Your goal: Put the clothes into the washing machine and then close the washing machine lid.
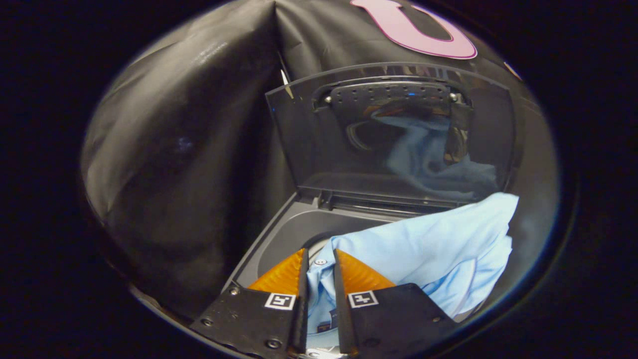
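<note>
Over the top-loading washing machine (279,234), at its open mouth:

Item, gripper (319,259): poised above the tub, fingers close together with a narrow gap between them. A fold of light blue shirt (428,249), the part with a button and collar, sits in that gap. Both fingers appear to press on the cloth, so the tongs are closed on the garment.

Item, shirt: bunched and draped across the tub opening, spreading away from the fingers toward the machine's far right corner, where one corner of the cloth rises against the base of the lid. Part of it hangs over the right rim; whether any of it has dropped inside the drum cannot be told.

Item, lid (394,134): dark, see-through, standing upright on its hinge beyond the fingers, with the shirt mirrored in it.

Item, machine deck: grey, bare on the left side of the opening, with a curved edge of the tub showing just beside the left finger.

Item, booth wall (189,124): black cloth, close behind and to the left of the machine.
</note>
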A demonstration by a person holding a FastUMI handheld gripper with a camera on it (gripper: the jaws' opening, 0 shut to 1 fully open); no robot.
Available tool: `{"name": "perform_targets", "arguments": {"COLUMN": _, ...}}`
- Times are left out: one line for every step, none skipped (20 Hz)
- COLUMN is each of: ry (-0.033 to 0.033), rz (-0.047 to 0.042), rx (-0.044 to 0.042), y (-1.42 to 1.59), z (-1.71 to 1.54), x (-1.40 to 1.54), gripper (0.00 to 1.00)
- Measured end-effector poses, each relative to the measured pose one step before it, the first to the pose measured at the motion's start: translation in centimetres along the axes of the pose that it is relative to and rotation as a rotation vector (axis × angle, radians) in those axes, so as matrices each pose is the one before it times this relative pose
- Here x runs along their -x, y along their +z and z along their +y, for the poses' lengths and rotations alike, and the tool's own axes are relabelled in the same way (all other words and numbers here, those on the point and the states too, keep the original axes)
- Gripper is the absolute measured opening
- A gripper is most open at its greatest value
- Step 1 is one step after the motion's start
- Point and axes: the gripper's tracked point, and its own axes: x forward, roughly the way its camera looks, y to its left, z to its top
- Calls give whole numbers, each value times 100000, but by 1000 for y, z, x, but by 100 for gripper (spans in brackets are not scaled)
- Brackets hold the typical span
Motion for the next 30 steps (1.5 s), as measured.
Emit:
{"name": "perform_targets", "arguments": {"ry": 79, "rz": -1318, "rx": -692, "y": 399, "z": -633, "x": -23, "gripper": 33}}
{"name": "perform_targets", "arguments": {"ry": 158, "rz": -597, "rx": -1182, "y": 597, "z": -769, "x": 182, "gripper": 41}}
{"name": "perform_targets", "arguments": {"ry": 58, "rz": -897, "rx": -957, "y": 1023, "z": -768, "x": 107, "gripper": 49}}
{"name": "perform_targets", "arguments": {"ry": -770, "rz": -891, "rx": -564, "y": 1282, "z": -687, "x": 549, "gripper": 58}}
{"name": "perform_targets", "arguments": {"ry": -616, "rz": -353, "rx": -181, "y": 859, "z": -935, "x": 1085, "gripper": 66}}
{"name": "perform_targets", "arguments": {"ry": -776, "rz": -850, "rx": -195, "y": 258, "z": -359, "x": 1419, "gripper": 66}}
{"name": "perform_targets", "arguments": {"ry": -546, "rz": -1008, "rx": -302, "y": 521, "z": -533, "x": 1010, "gripper": 66}}
{"name": "perform_targets", "arguments": {"ry": -332, "rz": -643, "rx": -138, "y": 302, "z": -490, "x": 1394, "gripper": 66}}
{"name": "perform_targets", "arguments": {"ry": -460, "rz": -505, "rx": -132, "y": 397, "z": -479, "x": 982, "gripper": 66}}
{"name": "perform_targets", "arguments": {"ry": -550, "rz": -677, "rx": -132, "y": 161, "z": -175, "x": 821, "gripper": 66}}
{"name": "perform_targets", "arguments": {"ry": -421, "rz": -1023, "rx": -250, "y": 560, "z": -361, "x": 667, "gripper": 66}}
{"name": "perform_targets", "arguments": {"ry": -904, "rz": -1910, "rx": -542, "y": 797, "z": -381, "x": 853, "gripper": 66}}
{"name": "perform_targets", "arguments": {"ry": -516, "rz": -2099, "rx": -935, "y": 1147, "z": -631, "x": 1173, "gripper": 66}}
{"name": "perform_targets", "arguments": {"ry": 62, "rz": -2025, "rx": -842, "y": 1495, "z": -436, "x": 933, "gripper": 72}}
{"name": "perform_targets", "arguments": {"ry": -892, "rz": -2419, "rx": -477, "y": 1856, "z": -769, "x": 1109, "gripper": 77}}
{"name": "perform_targets", "arguments": {"ry": -964, "rz": -1834, "rx": -501, "y": 1996, "z": -791, "x": 1408, "gripper": 82}}
{"name": "perform_targets", "arguments": {"ry": -2150, "rz": -1353, "rx": -265, "y": 1919, "z": -826, "x": 1328, "gripper": 87}}
{"name": "perform_targets", "arguments": {"ry": -851, "rz": -2088, "rx": -281, "y": 2795, "z": -445, "x": 1499, "gripper": 92}}
{"name": "perform_targets", "arguments": {"ry": -334, "rz": -2375, "rx": -176, "y": 2970, "z": -351, "x": 727, "gripper": 97}}
{"name": "perform_targets", "arguments": {"ry": -1317, "rz": -3268, "rx": 17, "y": 3466, "z": -247, "x": 484, "gripper": 97}}
{"name": "perform_targets", "arguments": {"ry": -2953, "rz": -3266, "rx": -135, "y": 3843, "z": -804, "x": 454, "gripper": 97}}
{"name": "perform_targets", "arguments": {"ry": -1838, "rz": -3003, "rx": -272, "y": 4387, "z": -470, "x": 173, "gripper": 97}}
{"name": "perform_targets", "arguments": {"ry": 477, "rz": -2709, "rx": -183, "y": 3872, "z": 96, "x": 58, "gripper": 97}}
{"name": "perform_targets", "arguments": {"ry": -157, "rz": -3349, "rx": -65, "y": 4086, "z": 65, "x": -967, "gripper": 97}}
{"name": "perform_targets", "arguments": {"ry": -878, "rz": -3695, "rx": 745, "y": 3939, "z": 108, "x": -800, "gripper": 97}}
{"name": "perform_targets", "arguments": {"ry": -830, "rz": -3908, "rx": 700, "y": 4437, "z": 334, "x": -530, "gripper": 97}}
{"name": "perform_targets", "arguments": {"ry": -742, "rz": -3409, "rx": 1338, "y": 4016, "z": 136, "x": -498, "gripper": 96}}
{"name": "perform_targets", "arguments": {"ry": -838, "rz": -3103, "rx": 1326, "y": 3186, "z": -261, "x": -1185, "gripper": 96}}
{"name": "perform_targets", "arguments": {"ry": -1540, "rz": -3435, "rx": 2032, "y": 3395, "z": -125, "x": -1038, "gripper": 96}}
{"name": "perform_targets", "arguments": {"ry": -919, "rz": -2335, "rx": 2789, "y": 2798, "z": 582, "x": -1502, "gripper": 96}}
